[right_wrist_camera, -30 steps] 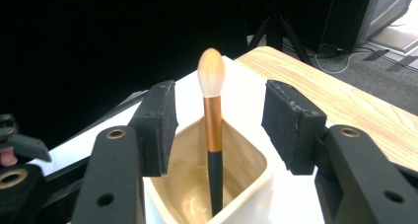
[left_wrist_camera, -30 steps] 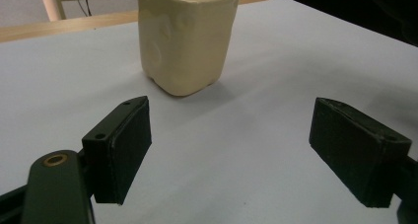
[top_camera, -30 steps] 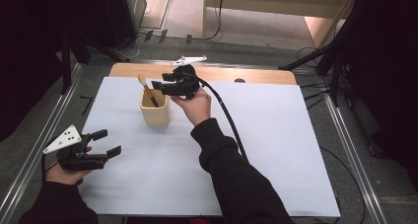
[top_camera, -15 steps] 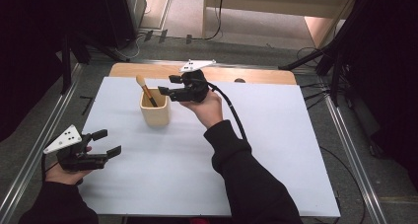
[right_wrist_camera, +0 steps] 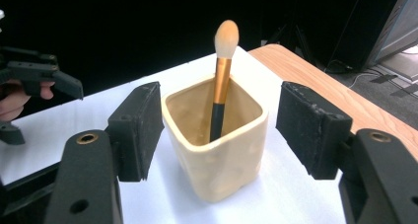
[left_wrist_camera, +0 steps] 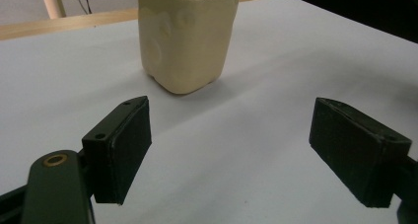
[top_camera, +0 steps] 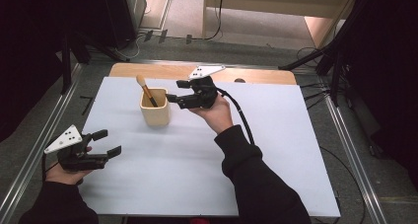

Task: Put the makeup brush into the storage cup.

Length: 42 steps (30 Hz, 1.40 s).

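Table (top_camera: 276,150) under white sheet, dark surroundings

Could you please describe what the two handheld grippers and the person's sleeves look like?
Both the left gripper and right gripper are black, with two blocky flat-padded jaws and a grey three-cornered plate with dark dots on top. A black cable trails from the right one. The sleeves are black.

Brush (top_camera: 146,91) stands in cup (top_camera: 156,114) on table (top_camera: 276,135).
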Tool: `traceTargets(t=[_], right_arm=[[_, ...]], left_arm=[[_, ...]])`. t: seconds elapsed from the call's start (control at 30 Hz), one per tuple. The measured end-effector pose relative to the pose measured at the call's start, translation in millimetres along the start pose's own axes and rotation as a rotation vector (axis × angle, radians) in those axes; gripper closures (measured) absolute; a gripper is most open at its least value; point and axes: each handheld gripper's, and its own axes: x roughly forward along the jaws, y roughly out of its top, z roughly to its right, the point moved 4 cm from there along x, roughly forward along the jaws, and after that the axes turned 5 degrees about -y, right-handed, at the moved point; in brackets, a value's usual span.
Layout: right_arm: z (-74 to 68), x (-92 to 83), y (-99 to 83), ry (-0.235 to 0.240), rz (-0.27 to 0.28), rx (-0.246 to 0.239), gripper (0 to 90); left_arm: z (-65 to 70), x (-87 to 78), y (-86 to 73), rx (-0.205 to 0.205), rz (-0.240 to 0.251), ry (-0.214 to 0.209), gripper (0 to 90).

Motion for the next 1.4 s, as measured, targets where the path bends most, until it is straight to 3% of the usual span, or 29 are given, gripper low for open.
traceTargets(t=[0.5,1.0,1.4], right_arm=[[-0.3,-24.0,-19.1,0.014,-0.005,-0.028,33.6],[2.2,-47.7,-44.0,0.024,-0.015,-0.01,31.6],[6.2,-68.4,-60.4,0.015,0.014,-0.002,31.3]], left_arm=[[-0.1,0.8,-0.1,-0.004,-0.002,0.0,16.9],[0.3,1.2,0.0,-0.003,-0.003,-0.001,16.9],[0.4,1.4,-0.1,-0.003,-0.006,-0.001,16.9]])
